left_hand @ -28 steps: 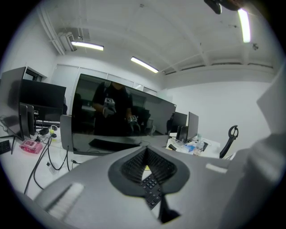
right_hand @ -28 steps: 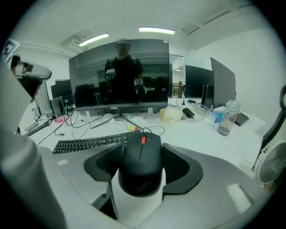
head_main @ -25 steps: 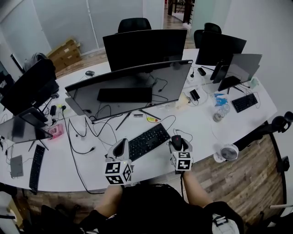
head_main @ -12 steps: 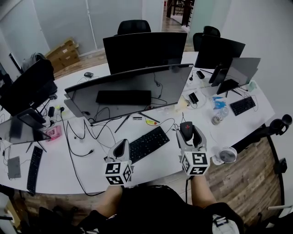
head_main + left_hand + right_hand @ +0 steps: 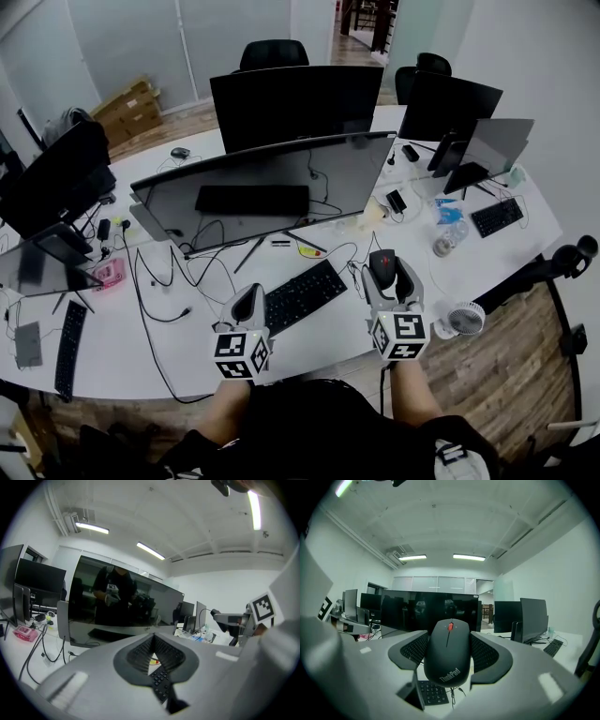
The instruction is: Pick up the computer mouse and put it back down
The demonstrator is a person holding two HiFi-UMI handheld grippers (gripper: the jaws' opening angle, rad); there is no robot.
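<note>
A black computer mouse (image 5: 448,652) with a red scroll wheel hangs in the air between the ribbed pads of my right gripper (image 5: 449,651), which is shut on its sides. In the head view the mouse (image 5: 382,263) and right gripper (image 5: 387,277) are lifted above the white desk (image 5: 319,342), right of the black keyboard (image 5: 302,292). My left gripper (image 5: 247,305) hovers level at the keyboard's left end. In the left gripper view its jaws (image 5: 154,656) meet at the tips with nothing between them.
A wide curved monitor (image 5: 267,183) stands behind the keyboard, with loose cables (image 5: 183,272) in front. More monitors (image 5: 295,94) line the back and sides. A small white fan (image 5: 466,314) sits at the desk edge to the right, and a bottle (image 5: 446,234) beyond.
My right gripper has risen off the desk with the mouse in it, then held still over the last half second. The left gripper has stayed where it was.
</note>
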